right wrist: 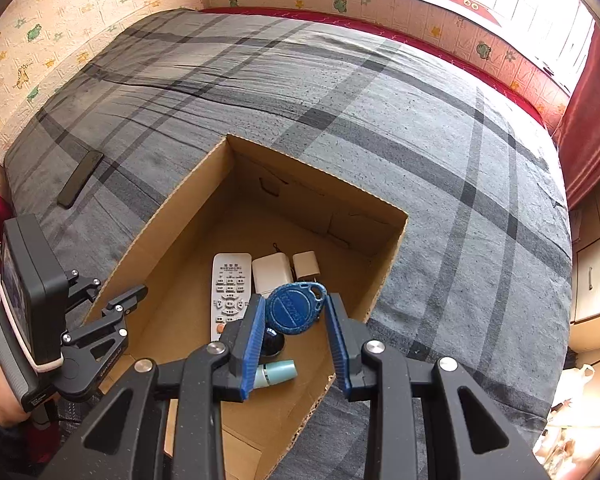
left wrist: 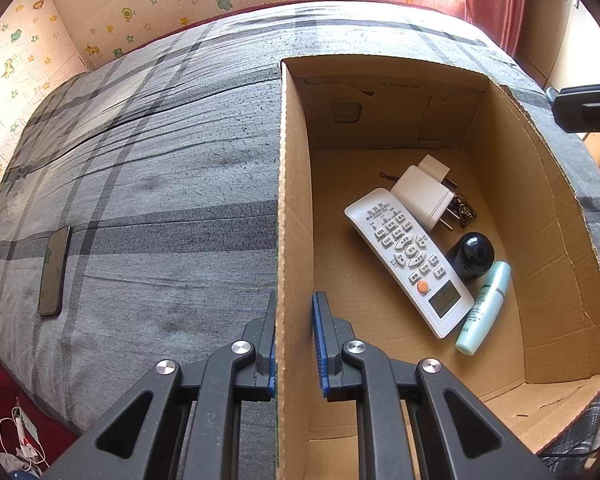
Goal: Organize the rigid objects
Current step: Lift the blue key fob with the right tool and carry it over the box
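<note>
Clamped between the right hand-held gripper's blue pads, a blue key fob hangs above the open cardboard box on the bed. Below it lie a white remote, charger and teal tube. Left hand-held gripper pinches the box wall.

Home bedroom: plaid-covered bed, cartoon animal wallpaper, red curtain.
</note>
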Motion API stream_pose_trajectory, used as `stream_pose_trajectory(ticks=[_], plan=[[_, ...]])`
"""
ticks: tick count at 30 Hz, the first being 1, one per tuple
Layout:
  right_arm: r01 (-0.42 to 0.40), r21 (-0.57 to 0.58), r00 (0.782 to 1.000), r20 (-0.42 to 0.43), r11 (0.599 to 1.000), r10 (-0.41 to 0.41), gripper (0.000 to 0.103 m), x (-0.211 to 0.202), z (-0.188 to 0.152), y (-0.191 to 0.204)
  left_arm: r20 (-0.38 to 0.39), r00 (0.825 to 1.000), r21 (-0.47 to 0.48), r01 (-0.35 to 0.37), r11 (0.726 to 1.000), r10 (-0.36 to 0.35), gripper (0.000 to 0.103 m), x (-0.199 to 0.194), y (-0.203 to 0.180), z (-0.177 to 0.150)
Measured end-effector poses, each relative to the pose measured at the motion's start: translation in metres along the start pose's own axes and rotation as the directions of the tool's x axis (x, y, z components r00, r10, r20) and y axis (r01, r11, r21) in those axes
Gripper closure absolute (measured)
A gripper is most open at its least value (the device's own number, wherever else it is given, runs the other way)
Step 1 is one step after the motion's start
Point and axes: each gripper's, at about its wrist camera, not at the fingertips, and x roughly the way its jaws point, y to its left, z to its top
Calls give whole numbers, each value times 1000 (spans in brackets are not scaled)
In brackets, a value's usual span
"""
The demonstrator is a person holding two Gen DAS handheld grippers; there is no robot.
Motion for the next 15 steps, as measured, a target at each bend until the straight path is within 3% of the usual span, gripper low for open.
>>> stream_pose_trajectory(ticks=[15], plan=[[49,25,997,-66,998,-47,71,57,10,19,0,1000,-2,4,1000,-4,88,0,1,0]])
